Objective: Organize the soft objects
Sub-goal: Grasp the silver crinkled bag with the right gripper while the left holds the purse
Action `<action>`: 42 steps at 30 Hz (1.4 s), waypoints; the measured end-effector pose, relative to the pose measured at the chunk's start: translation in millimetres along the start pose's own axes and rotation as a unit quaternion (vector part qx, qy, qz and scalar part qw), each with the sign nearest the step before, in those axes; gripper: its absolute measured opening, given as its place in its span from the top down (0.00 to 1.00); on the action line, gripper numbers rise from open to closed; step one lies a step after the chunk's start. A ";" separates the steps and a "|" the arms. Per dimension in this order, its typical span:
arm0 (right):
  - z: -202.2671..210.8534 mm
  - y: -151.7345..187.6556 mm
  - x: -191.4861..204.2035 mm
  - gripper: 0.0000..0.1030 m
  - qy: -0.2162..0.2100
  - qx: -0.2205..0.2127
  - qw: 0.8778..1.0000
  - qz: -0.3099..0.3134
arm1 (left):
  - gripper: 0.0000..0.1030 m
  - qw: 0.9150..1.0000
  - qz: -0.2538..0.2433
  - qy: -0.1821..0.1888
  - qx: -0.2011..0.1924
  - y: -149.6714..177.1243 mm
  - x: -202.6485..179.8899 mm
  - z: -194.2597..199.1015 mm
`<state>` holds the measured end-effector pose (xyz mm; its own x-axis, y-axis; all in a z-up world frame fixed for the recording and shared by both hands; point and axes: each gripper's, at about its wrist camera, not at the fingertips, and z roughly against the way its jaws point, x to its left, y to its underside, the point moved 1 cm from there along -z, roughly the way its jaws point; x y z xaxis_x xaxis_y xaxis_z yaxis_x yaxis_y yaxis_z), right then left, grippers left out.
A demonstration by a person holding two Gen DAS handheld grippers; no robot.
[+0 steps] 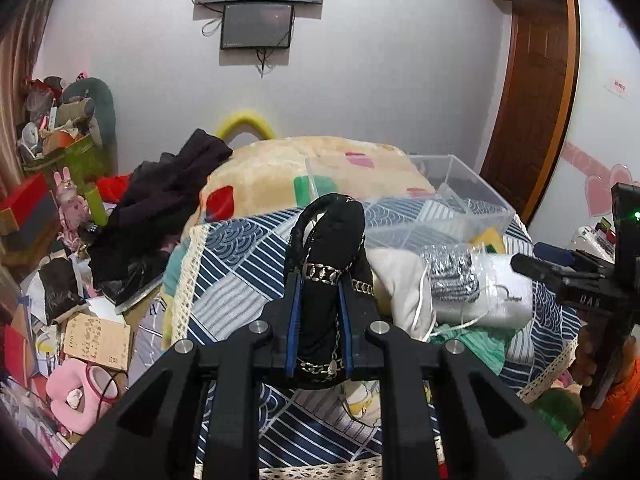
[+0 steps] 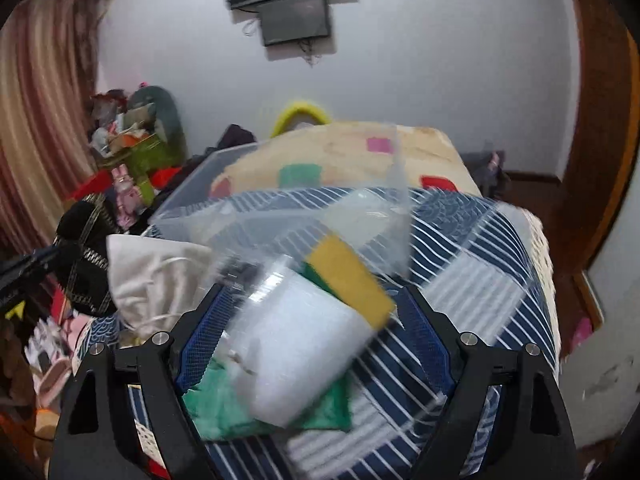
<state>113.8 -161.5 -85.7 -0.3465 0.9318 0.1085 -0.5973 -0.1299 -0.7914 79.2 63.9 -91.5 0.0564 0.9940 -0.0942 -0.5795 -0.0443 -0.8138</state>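
My left gripper [image 1: 319, 280] is shut on a black soft item with gold chain trim [image 1: 330, 240], held above the blue patterned bedspread [image 1: 248, 264]; it also shows at the left of the right wrist view [image 2: 86, 256]. My right gripper [image 2: 312, 296] is open, its blue-padded fingers [image 2: 200, 340] either side of a white plastic-wrapped bundle [image 2: 296, 344] that lies on a green cloth [image 2: 220, 408]. A yellow sponge [image 2: 348, 280] lies beside it. A clear plastic bin [image 1: 448, 200] sits on the bed behind. A cream drawstring pouch [image 2: 156, 276] lies to the left.
A beige blanket with coloured squares [image 1: 288, 168] is bunched at the far end of the bed. Dark clothes [image 1: 168, 200] hang off its left side. The floor at left is cluttered with boxes and plush toys [image 1: 76, 392]. A wooden door [image 1: 532, 92] stands at right.
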 end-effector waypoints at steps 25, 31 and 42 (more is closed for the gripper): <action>-64.9 1.3 57.3 0.82 0.003 0.053 0.993 0.102 | 0.84 0.999 -0.010 0.006 -0.037 -23.9 7.2 15.6; -43.3 -1.5 49.2 0.84 -0.012 0.037 0.997 0.069 | 0.84 0.999 -0.017 0.002 -0.045 -36.9 10.1 20.3; 2.3 -27.7 46.9 0.84 0.002 -0.018 0.997 0.073 | 0.84 0.998 -0.039 0.014 -0.056 -61.3 -4.3 17.9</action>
<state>112.5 -115.0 -57.3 -0.4244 0.9054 -0.0123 -0.5147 -0.2524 -0.8194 99.9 64.1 -31.0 0.1203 0.9918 -0.0431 -0.4782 0.0198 -0.8780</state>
